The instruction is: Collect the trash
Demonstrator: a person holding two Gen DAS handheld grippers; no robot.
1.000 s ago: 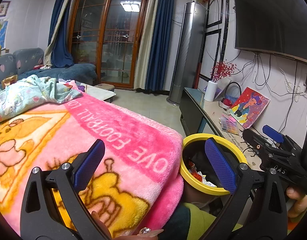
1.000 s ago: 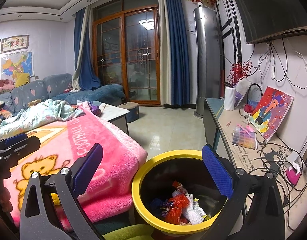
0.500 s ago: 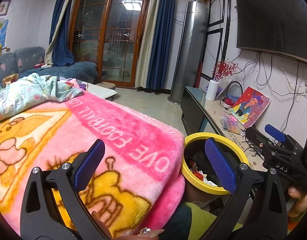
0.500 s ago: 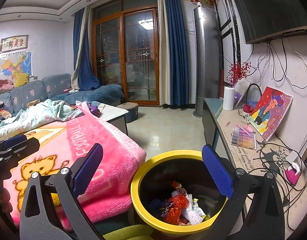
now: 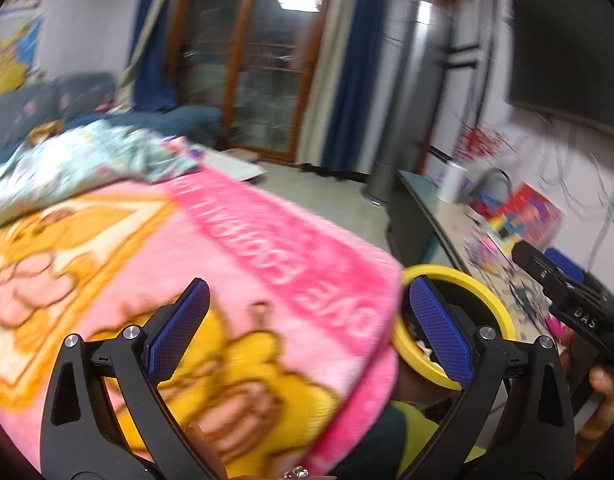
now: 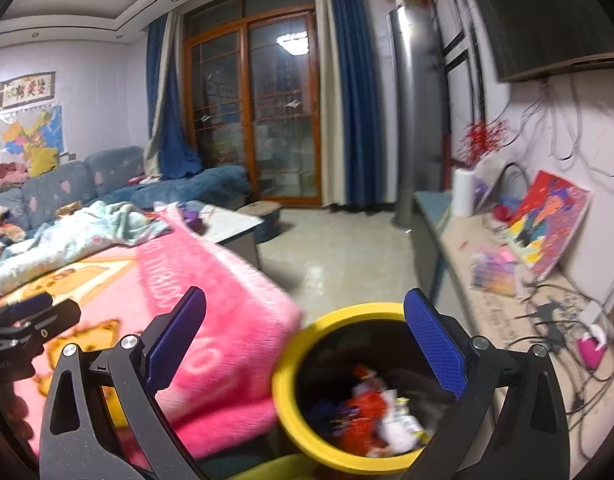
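Trash (image 6: 371, 420), a heap of red, white and dark wrappers, lies at the bottom of the yellow-rimmed bin (image 6: 285, 364), which sits low in the right wrist view, just beside the edge of the pink blanket (image 6: 227, 312). The right gripper (image 6: 305, 340) hangs above the bin with its blue-padded fingers (image 6: 433, 344) spread wide and nothing between them; one pad overlaps the bin's far rim. The left gripper (image 5: 309, 328) is likewise spread and empty, its left pad over the pink blanket (image 5: 267, 272) and its right pad in front of the yellow bin (image 5: 491, 308), where a little of the trash (image 5: 421, 346) shows. Both views are blurred. To the right runs a long surface (image 6: 503, 320) along the wall, carrying cables, a colourful painting (image 6: 547, 220) and a white roll (image 6: 463, 192). Beyond lie a pale floor, a blue sofa (image 6: 107, 176) and blue curtains around a wood-framed glass door (image 6: 267, 108).
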